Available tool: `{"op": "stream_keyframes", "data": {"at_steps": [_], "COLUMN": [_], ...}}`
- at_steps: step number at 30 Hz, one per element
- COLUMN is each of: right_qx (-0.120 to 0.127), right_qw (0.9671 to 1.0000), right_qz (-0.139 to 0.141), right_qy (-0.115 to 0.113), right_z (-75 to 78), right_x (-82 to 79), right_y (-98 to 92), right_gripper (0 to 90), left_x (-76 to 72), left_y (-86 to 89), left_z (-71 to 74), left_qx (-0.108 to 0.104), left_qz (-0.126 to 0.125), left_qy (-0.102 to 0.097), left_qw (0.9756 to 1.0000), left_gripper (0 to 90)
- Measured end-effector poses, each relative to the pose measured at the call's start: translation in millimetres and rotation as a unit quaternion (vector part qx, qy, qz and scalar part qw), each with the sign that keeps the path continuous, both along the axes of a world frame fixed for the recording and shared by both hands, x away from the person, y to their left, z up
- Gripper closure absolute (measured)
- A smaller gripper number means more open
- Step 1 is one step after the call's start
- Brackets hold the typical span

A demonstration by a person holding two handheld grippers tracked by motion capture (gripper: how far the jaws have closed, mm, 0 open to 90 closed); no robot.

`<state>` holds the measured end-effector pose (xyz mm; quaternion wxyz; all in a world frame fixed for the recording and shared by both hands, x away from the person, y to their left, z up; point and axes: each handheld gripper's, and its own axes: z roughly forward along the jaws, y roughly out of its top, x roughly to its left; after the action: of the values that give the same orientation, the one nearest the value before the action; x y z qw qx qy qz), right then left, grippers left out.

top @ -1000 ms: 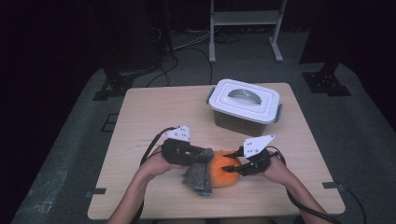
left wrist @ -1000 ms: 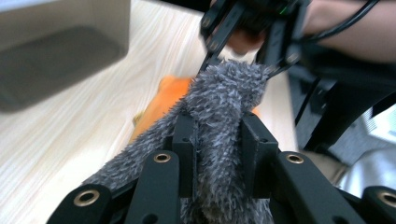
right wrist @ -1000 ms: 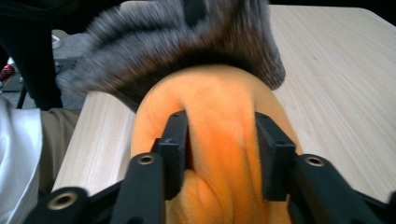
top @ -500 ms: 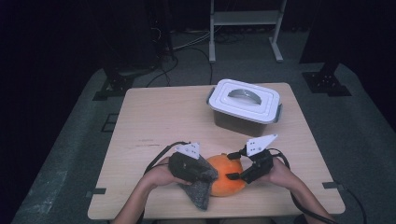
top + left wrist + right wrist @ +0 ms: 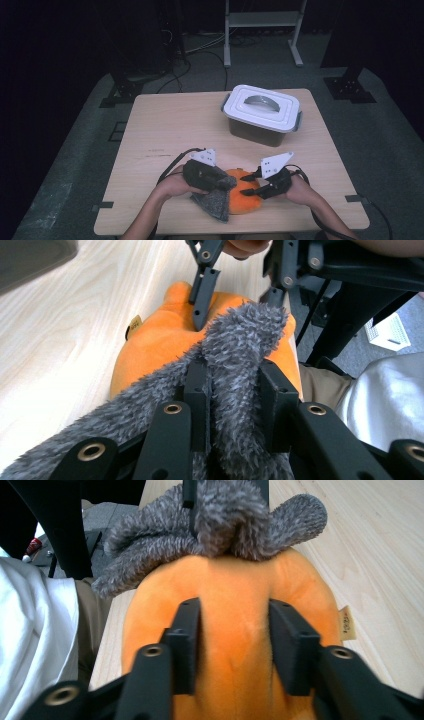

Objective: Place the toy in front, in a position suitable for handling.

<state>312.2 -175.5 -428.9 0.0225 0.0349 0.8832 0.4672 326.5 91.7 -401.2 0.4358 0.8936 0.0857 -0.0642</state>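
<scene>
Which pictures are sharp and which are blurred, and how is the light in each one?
High view: dim, dark surroundings, soft detail on the table. Left gripper view: bright, the grey fur sharp, the near fingers slightly soft. Right gripper view: bright, the orange plush toy fairly sharp, the near fingers blurred.

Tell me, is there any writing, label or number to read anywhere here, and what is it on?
No text can be read.
Small tan tag on the orange plush: it carries dark print, too small and blurred to read.
White-lidded box on the table: no label visible.
</scene>
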Motion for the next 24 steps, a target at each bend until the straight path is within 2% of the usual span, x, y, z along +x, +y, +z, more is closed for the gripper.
{"op": "stream_keyframes", "data": {"at_steps": [3, 7, 11, 12, 13, 15, 21, 23, 24], "right_qx": [0.008, 0.014, 0.019, 0.019, 0.023, 0.027, 0.031, 0.032, 0.032], "right_qw": [0.9999, 0.9998, 0.9995, 0.9995, 0.9993, 0.999, 0.9988, 0.9987, 0.9987], "right_qz": [-0.006, -0.014, -0.024, -0.024, -0.027, -0.031, -0.034, -0.035, -0.035], "right_qy": [0.001, 0.005, 0.01, 0.01, 0.014, 0.017, 0.015, 0.02, 0.02], "right_z": [0.1, -0.2, 0.1, 0.1, -0.8, -0.9, -0.8, -0.8, -0.8], "right_x": [0.0, 0.6, 1.8, 1.8, 1.8, 1.5, 0.9, 1.3, 1.3], "right_y": [-5.7, -11.1, -18.5, -18.5, -22.8, -25.2, -27.2, -26.9, -26.9], "right_gripper": [63.7, 63.7, 63.4, 63.4, 63.2, 63.3, 63.2, 62.0, 62.0], "left_x": [-1.2, 0.9, 0.4, 0.4, -0.8, -1.3, -6.3, -8.7, -8.7], "left_y": [8.6, 32.1, 59.2, 59.2, 72.4, 85.8, 125.5, 140.0, 140.0], "left_z": [1.4, 1.7, 3.1, 3.1, 6.0, 9.4, 23.9, 29.0, 29.0], "left_qx": [0.008, 0.01, -0.015, -0.015, -0.024, -0.034, -0.035, -0.035, -0.035], "left_qz": [0.005, 0.031, 0.058, 0.058, 0.072, 0.088, 0.128, 0.144, 0.144], "left_qy": [-0.007, -0.01, -0.004, -0.004, -0.007, -0.009, -0.028, -0.033, -0.033], "left_qw": [0.9999, 0.9994, 0.9982, 0.9982, 0.9971, 0.9955, 0.9908, 0.9884, 0.9884], "left_gripper": [71.5, 71.4, 71.4, 71.4, 71.4, 71.4, 71.2, 71.2, 71.0]}}
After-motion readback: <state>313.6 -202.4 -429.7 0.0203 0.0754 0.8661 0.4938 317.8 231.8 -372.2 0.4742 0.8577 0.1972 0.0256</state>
